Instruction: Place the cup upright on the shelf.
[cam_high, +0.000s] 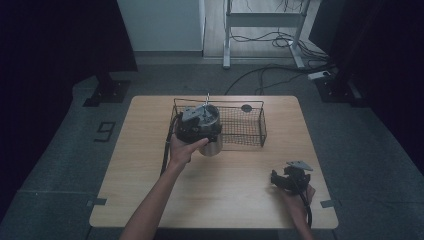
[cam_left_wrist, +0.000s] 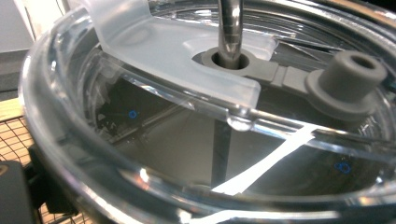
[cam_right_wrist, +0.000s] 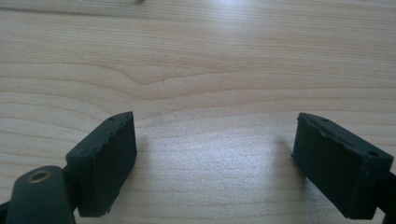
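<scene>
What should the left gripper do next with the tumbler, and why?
Probably lower it a little further into the basket. The left gripper holds the tumbler at the basket's left end, its clear lid close to the camera; the right gripper rests open, apart.

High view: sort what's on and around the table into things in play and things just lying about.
In play:
- round metal container with clear plastic lid
- left gripper, at that container
- black wire mesh basket

Lying about:
- right gripper, idle over the wooden table
- floor cables
</scene>
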